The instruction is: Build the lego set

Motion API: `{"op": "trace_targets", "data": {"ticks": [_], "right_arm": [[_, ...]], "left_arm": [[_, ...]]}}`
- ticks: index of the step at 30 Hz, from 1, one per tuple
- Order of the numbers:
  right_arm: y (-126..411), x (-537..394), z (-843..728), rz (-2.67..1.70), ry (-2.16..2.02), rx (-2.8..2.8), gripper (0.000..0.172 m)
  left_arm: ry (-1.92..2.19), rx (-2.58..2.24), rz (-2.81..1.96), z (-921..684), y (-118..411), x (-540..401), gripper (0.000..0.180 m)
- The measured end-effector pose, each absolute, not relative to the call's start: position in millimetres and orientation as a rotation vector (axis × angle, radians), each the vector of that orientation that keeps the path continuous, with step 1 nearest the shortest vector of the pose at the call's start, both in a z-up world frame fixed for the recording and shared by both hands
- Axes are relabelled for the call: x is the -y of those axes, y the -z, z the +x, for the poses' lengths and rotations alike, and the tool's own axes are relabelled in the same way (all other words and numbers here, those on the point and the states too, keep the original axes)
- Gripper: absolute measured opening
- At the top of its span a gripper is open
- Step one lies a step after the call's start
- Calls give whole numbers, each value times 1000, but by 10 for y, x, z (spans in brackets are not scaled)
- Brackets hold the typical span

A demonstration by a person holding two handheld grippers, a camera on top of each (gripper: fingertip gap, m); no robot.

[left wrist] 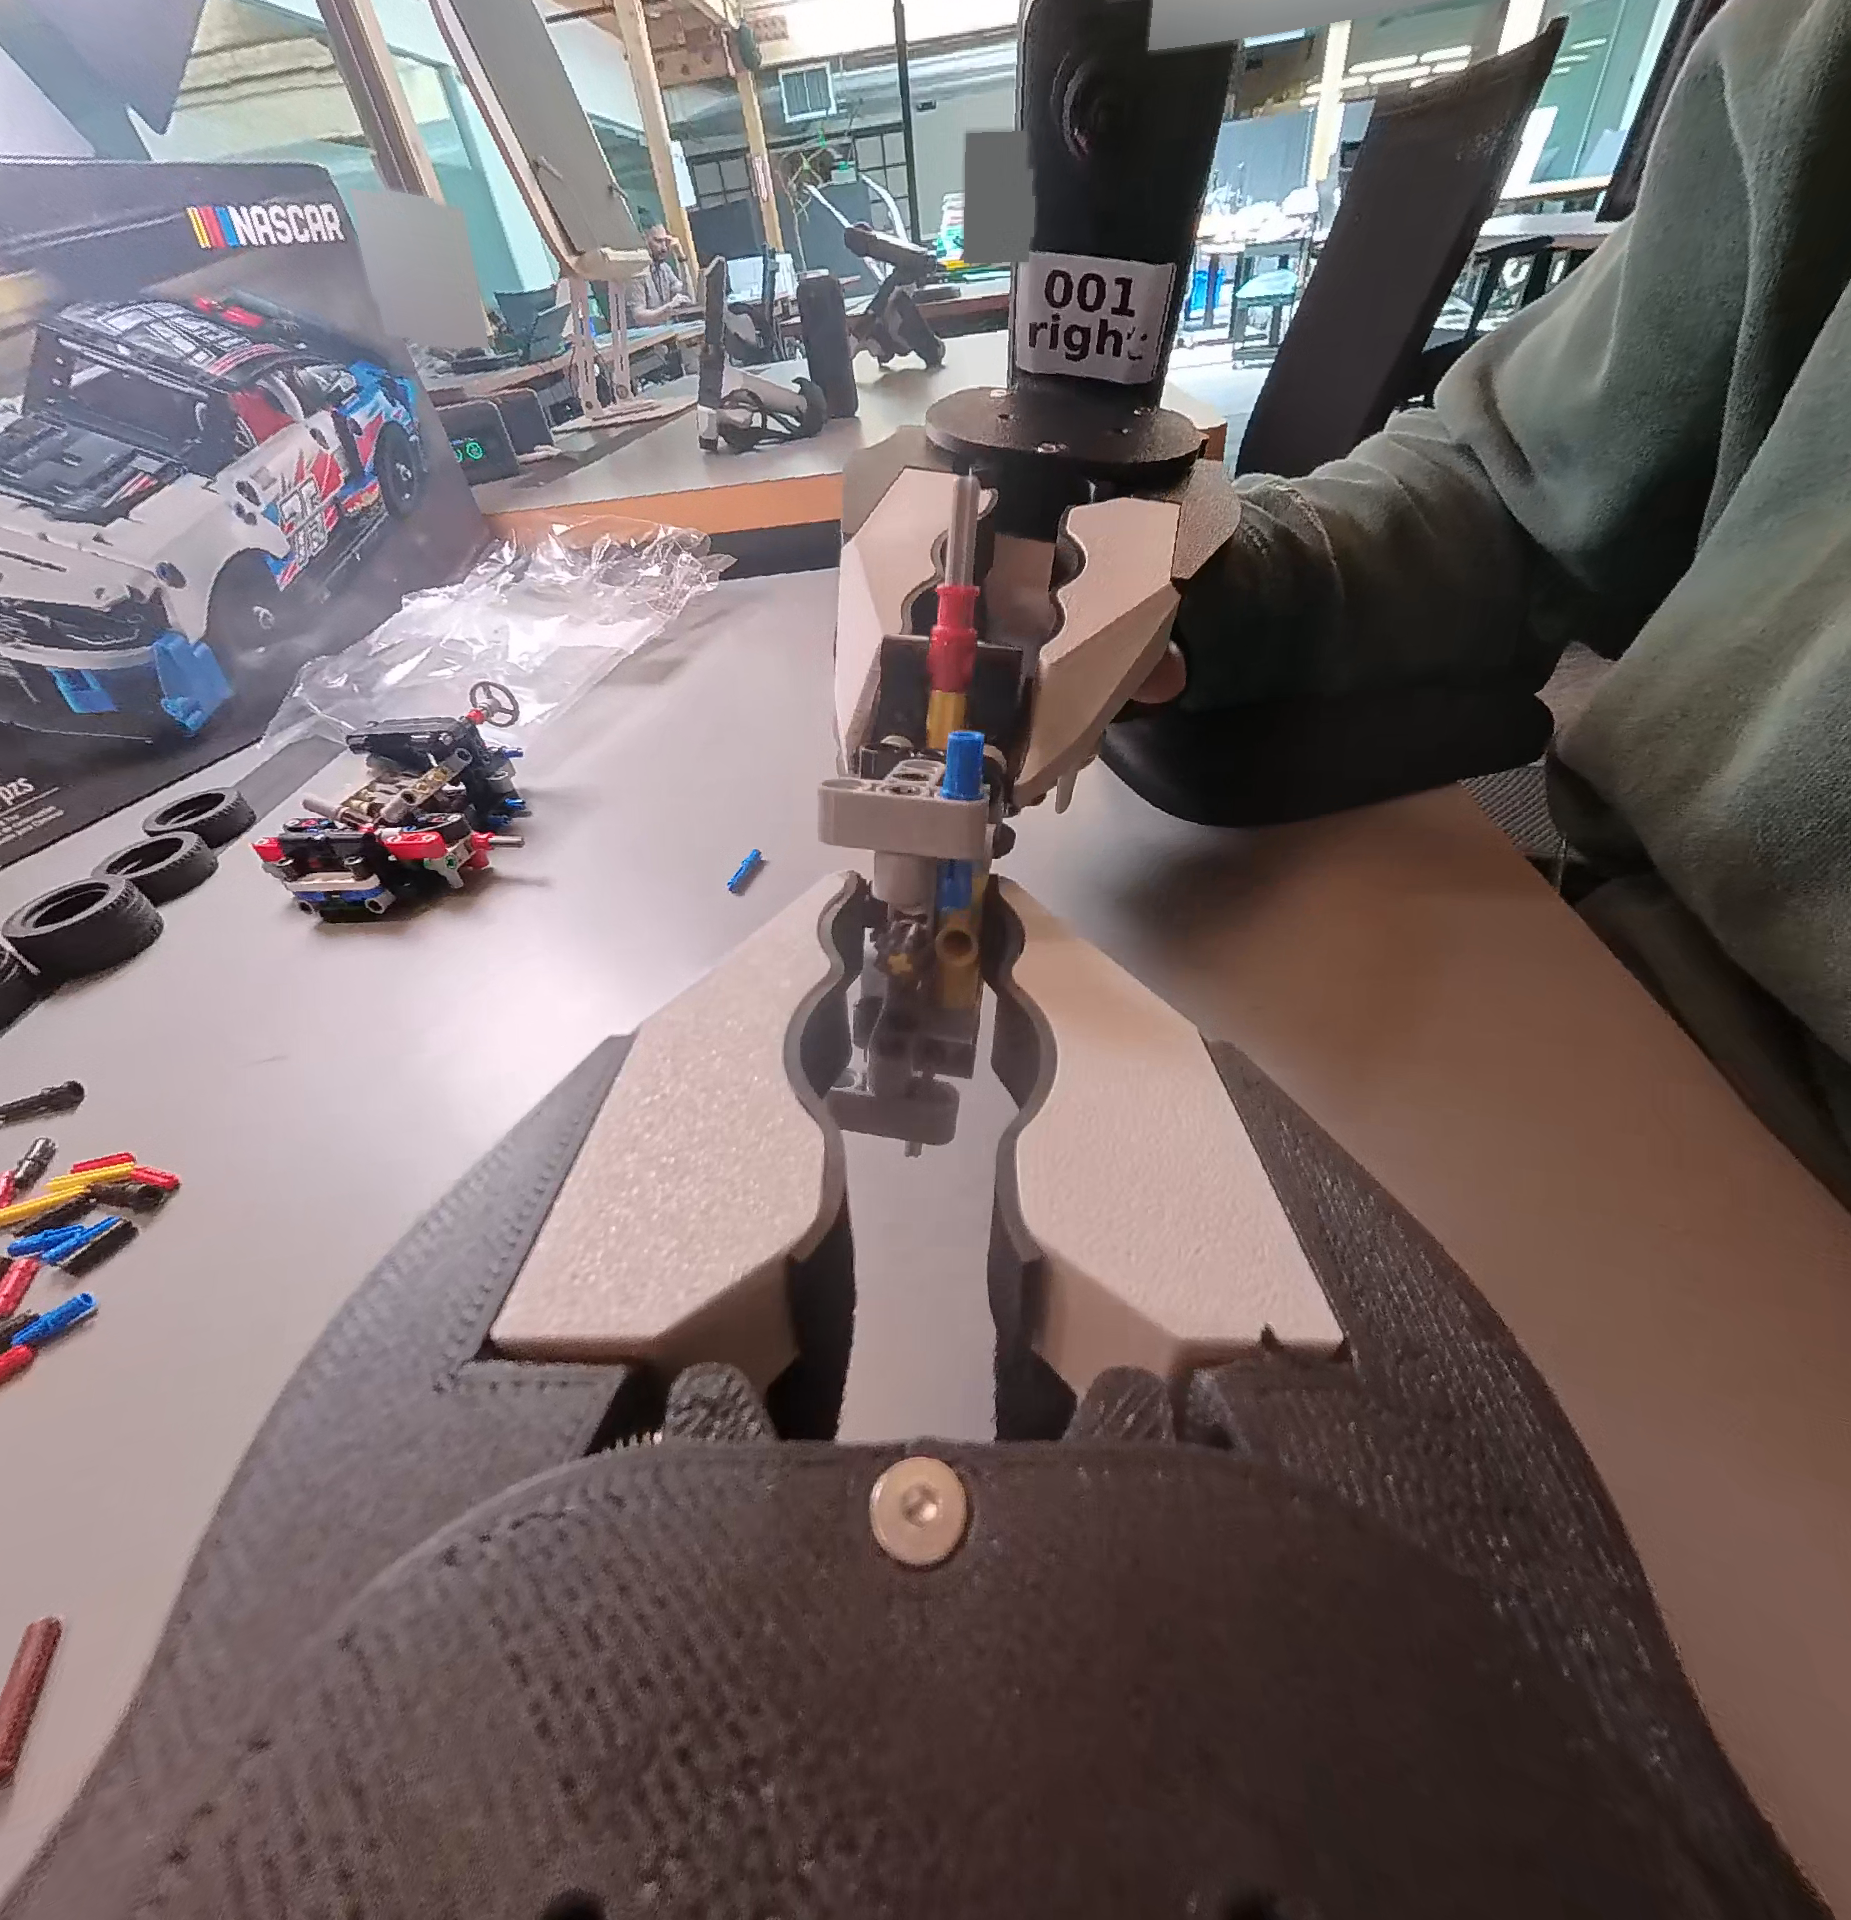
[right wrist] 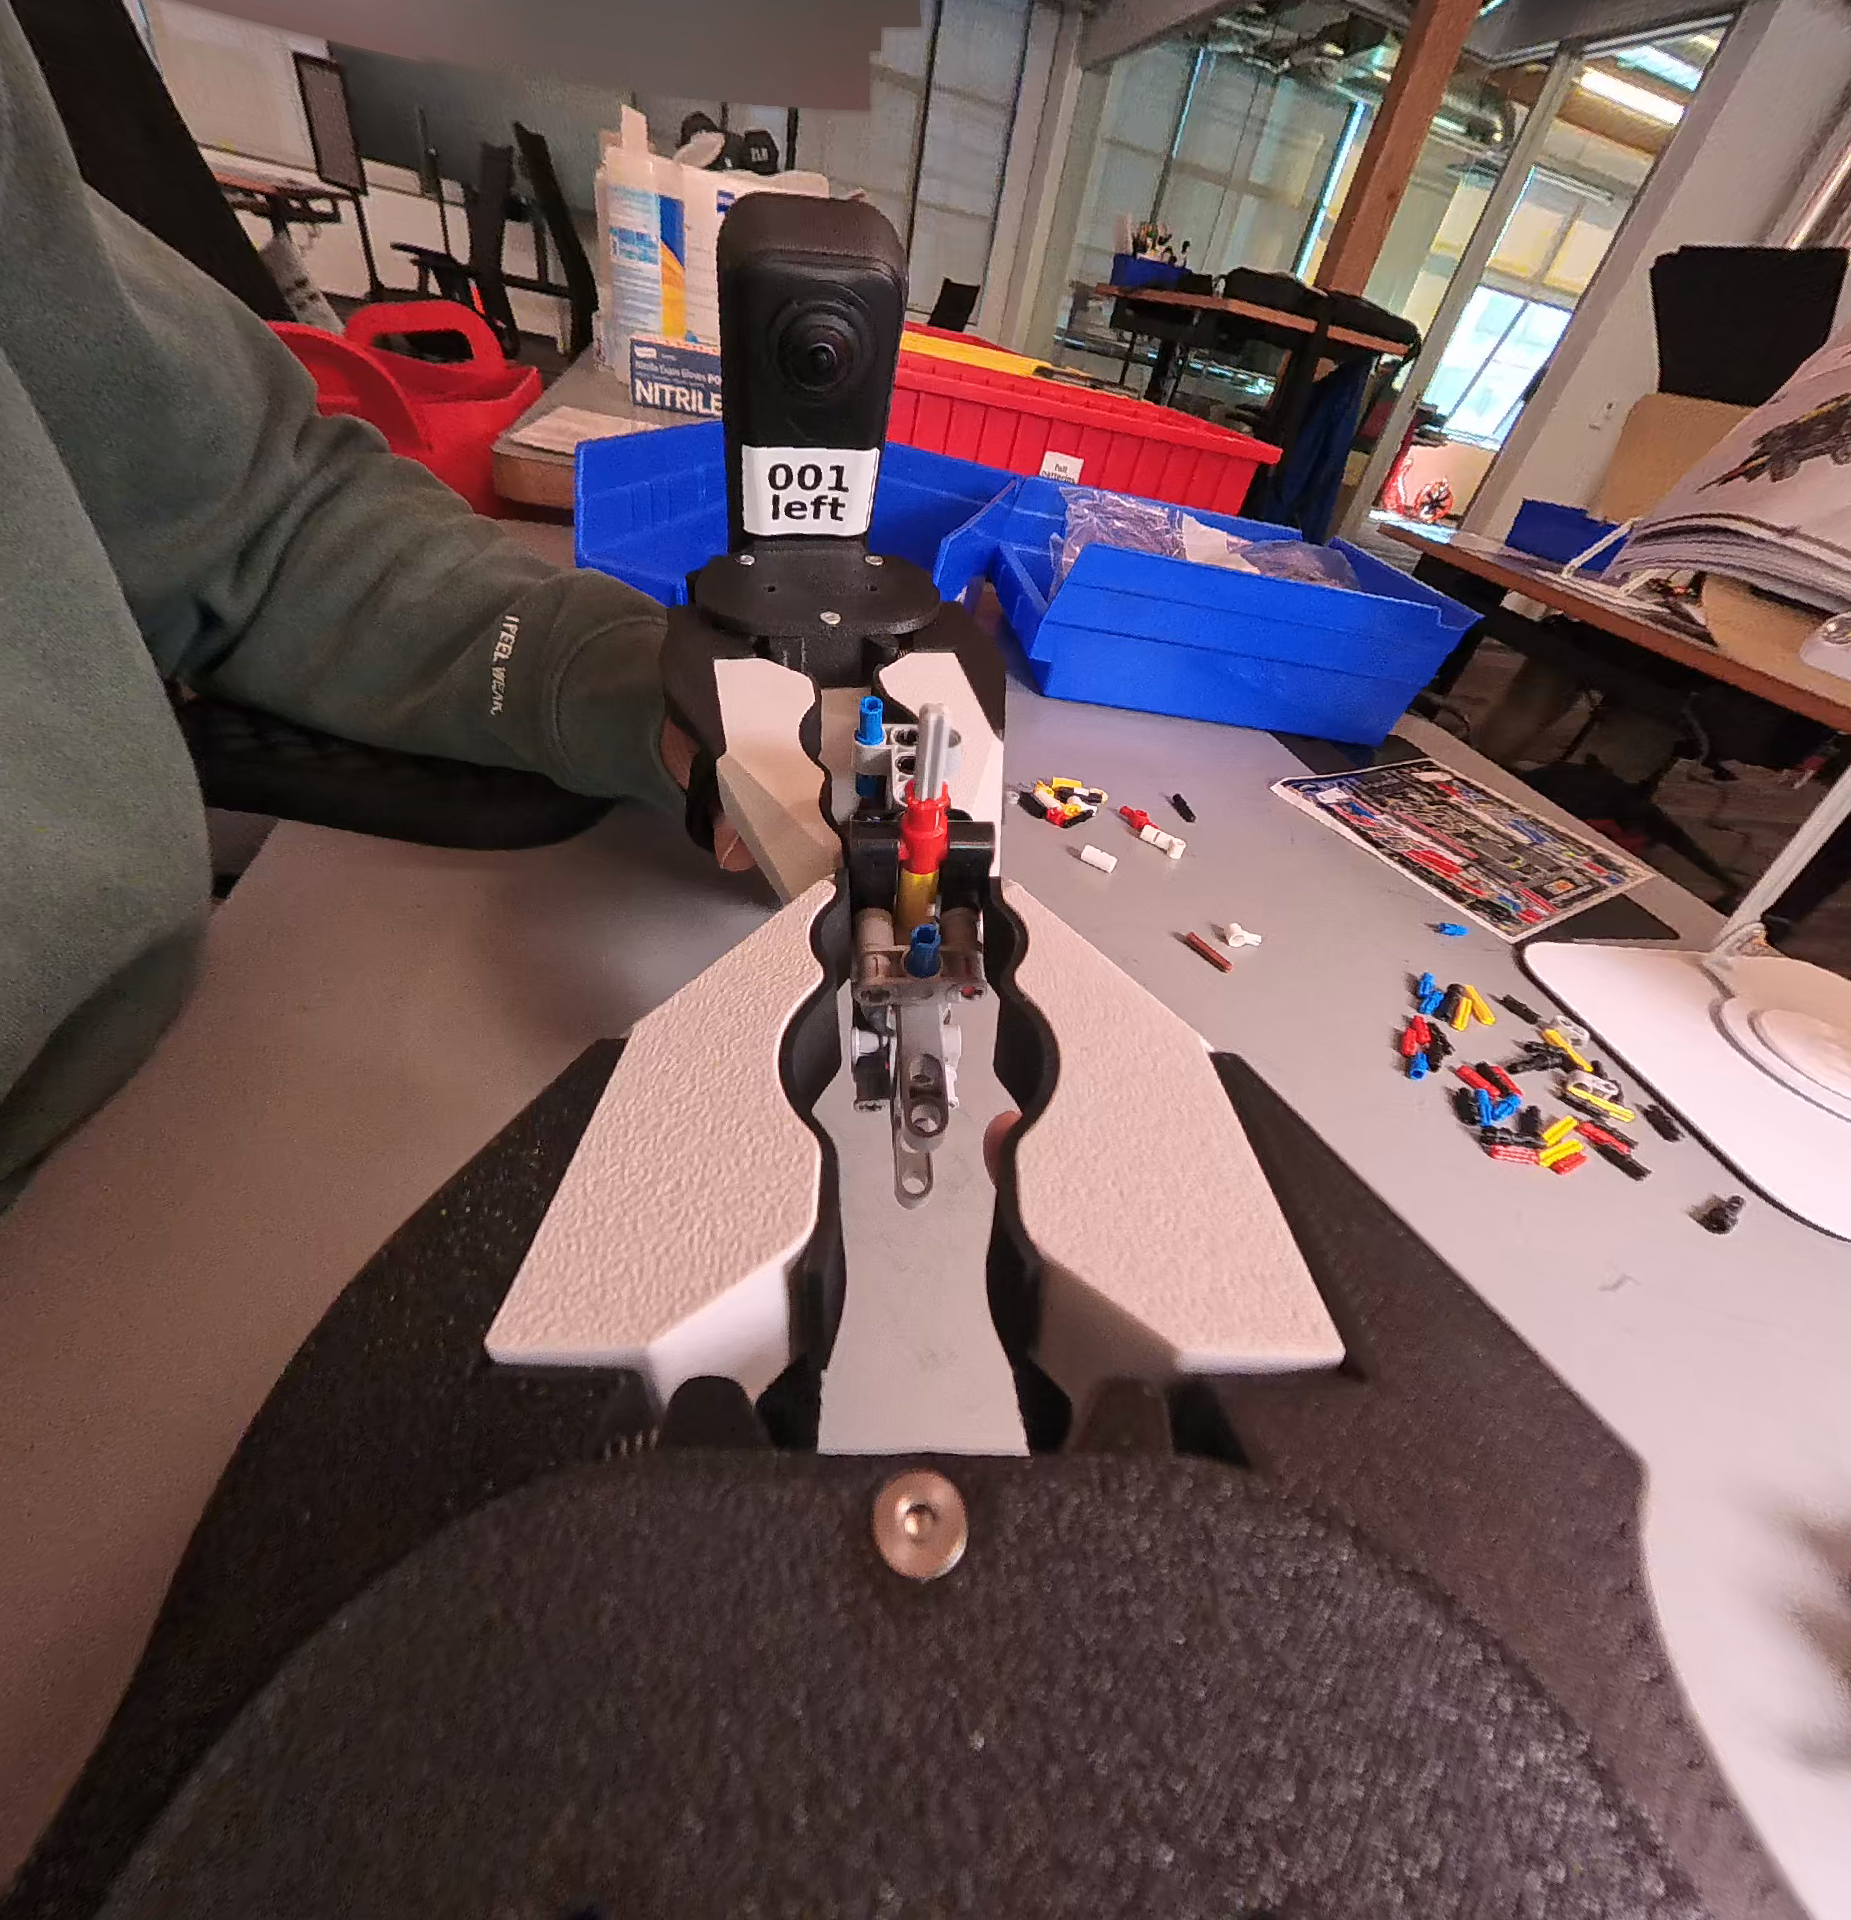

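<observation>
Your left tool (left wrist: 916,935) and right tool (right wrist: 916,935) meet nose to nose above the smooth grey tabletop (right wrist: 1316,1039), each narrowly parted and clamped on an end of one knobbly plastic brick assembly (left wrist: 905,810) of grey beams, black frame, red-and-yellow shaft and blue pegs. Their pebbled pale fingers (left wrist: 692,1143) have wavy dark pads. Left lie ribbed black rubber tyres (left wrist: 79,914) and crinkled clear plastic bags (left wrist: 526,623); right, loose coloured pegs (right wrist: 1523,1101), with bare room between.

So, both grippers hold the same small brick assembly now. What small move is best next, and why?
Probably keep the left gripper steady and press the right gripper gently toward it. Both clamp one brick assembly, and its blue pin stands proud of the grey beam.
</observation>
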State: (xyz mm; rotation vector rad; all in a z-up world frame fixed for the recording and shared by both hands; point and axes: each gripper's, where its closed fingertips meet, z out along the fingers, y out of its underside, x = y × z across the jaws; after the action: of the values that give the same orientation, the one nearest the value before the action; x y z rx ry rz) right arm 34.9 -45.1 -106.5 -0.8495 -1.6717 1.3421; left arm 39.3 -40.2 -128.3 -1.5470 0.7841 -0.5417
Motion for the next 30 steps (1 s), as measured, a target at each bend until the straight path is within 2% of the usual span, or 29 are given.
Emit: {"op": "trace_targets", "data": {"ticks": [11, 17, 23, 30], "right_arm": [[1008, 386, 322, -1104, -1756, 1546, 23], [1007, 371, 304, -1149, -1819, 1516, 23], [1007, 376, 299, -1109, -1746, 1530, 23], [1041, 437, 324, -878, -1371, 1641, 23]], "left_arm": [[679, -666, -1545, 364, 1116, 410, 20], [712, -642, -1554, 348, 1108, 402, 20], [700, -654, -1543, 341, 1121, 398, 20], [553, -755, -1539, 336, 1236, 391, 20]]}}
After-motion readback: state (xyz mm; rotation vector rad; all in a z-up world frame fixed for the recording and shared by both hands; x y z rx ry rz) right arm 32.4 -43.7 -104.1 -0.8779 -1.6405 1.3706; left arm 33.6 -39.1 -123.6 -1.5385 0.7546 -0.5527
